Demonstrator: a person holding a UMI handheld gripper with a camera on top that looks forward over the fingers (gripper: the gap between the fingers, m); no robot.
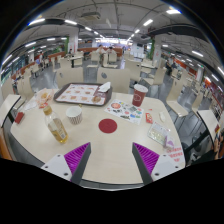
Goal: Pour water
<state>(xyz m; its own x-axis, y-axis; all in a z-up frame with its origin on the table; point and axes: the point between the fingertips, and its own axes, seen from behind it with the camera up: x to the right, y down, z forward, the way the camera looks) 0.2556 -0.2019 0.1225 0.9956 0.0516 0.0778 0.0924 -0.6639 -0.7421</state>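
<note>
Two fingers of the hand-held gripper [112, 158] stand wide apart above the near part of the pale table [120, 145], their magenta pads [76, 154] facing inward with nothing between them. The gripper holds nothing.

On the table's left, a clear plastic bottle with amber liquid [55, 126] stands upright, beyond and left of the fingers. Just right of it sits a small white cup [74, 116]. A flat dark red round coaster [108, 126] lies ahead of the fingers, near the table's middle. On the far side rests a rectangular tray with a patterned liner [82, 94]; right of it stands a red paper cup [139, 95]. Small packets are scattered on the right.

Judgement: the approach to the bottle is not yet begun. Risks from here: the bottle looks tall and narrow, so an off-centre or one-sided contact could topple it toward the white cup close beside it; a grip taken too high could let it swing while tilting, spilling liquid onto the table. Whether it is capped cannot be told.
</note>
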